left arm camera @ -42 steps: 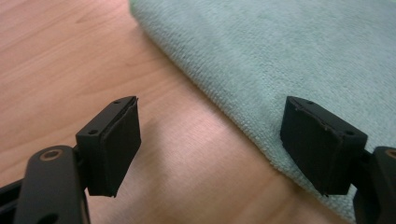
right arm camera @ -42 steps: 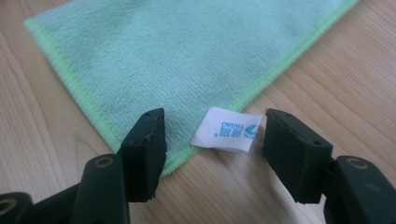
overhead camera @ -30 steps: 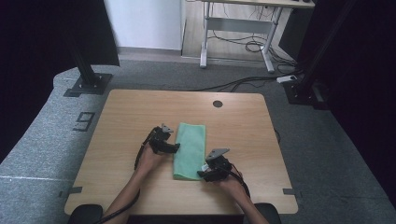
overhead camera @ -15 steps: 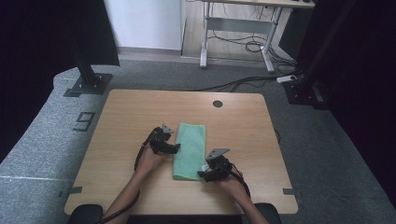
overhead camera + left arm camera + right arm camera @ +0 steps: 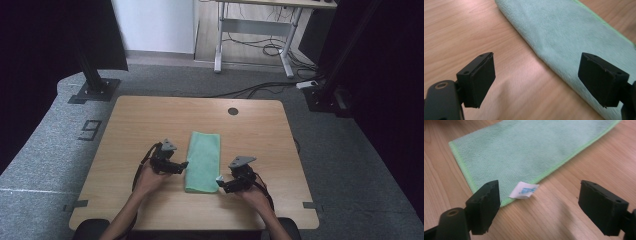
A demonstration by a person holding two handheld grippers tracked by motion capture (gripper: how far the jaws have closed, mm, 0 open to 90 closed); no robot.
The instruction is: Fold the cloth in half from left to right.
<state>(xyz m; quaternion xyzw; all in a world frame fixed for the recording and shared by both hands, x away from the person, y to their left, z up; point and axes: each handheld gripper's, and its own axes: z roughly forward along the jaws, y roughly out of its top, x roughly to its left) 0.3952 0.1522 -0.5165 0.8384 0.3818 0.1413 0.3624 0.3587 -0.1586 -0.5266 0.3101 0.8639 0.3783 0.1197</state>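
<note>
Two grippers flanked one folded green cloth on the wooden table, and we logged both as released. We saw the left gripper at the cloth's left long edge, about mid-length, jaws spread with bare tabletop between them in the left gripper view; the cloth ran diagonally past the far jaw, not pinched. Its jaws had just been opening, nothing between the pads. We saw the right gripper at the cloth's near right corner, also spread wide and not gripping; its jaws had just been opening too, with the cloth corner and table between them, pads off the fabric.

We noted a small white care tag sticking out from the cloth's hem in the right gripper view, with blue printing on it (too blurred to read, no brand legible). We also saw the tag as a pale speck in the high view, just at the right gripper's tips. The cloth had a brighter green stitched border along its edge.

We marked the cloth lying flat, lengthwise away from the person, roughly centred on the table, closer to the near edge. A dark round grommet hole sat in the tabletop near the far edge, well apart from the cloth. On the grey floor mat left of the table we read a taped figure "9".
</note>
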